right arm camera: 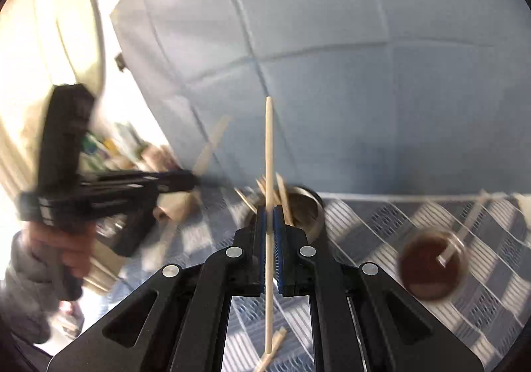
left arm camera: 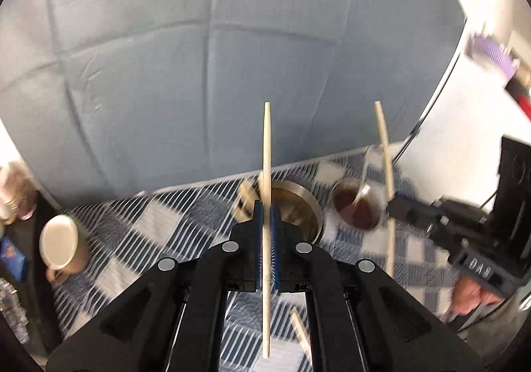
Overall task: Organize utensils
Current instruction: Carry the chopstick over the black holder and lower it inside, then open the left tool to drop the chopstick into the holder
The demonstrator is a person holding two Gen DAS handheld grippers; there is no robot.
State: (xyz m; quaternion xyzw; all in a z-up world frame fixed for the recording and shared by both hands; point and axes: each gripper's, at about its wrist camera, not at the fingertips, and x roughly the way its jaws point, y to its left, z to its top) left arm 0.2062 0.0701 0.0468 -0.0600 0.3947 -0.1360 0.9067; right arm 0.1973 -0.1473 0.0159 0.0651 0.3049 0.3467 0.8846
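My left gripper [left arm camera: 266,206] is shut on a pale wooden chopstick [left arm camera: 266,146] held upright above a checked cloth. My right gripper [right arm camera: 269,209] is shut on a second chopstick [right arm camera: 268,146], also upright. Each gripper shows in the other's view: the right one [left arm camera: 395,206] with its chopstick [left arm camera: 385,153], the left one [right arm camera: 195,181] blurred. A steel cup [left arm camera: 298,206] just beyond the left fingers holds several chopsticks; it also shows in the right wrist view [right arm camera: 308,209]. Loose chopsticks lie on the cloth below [left arm camera: 300,329] [right arm camera: 273,348].
A brown cup [left arm camera: 356,209] with a metal spoon [left arm camera: 363,189] stands right of the steel cup, seen too in the right wrist view [right arm camera: 431,267]. A beige mug [left arm camera: 61,244] stands at the left. A blue padded headboard [left arm camera: 199,56] rises behind.
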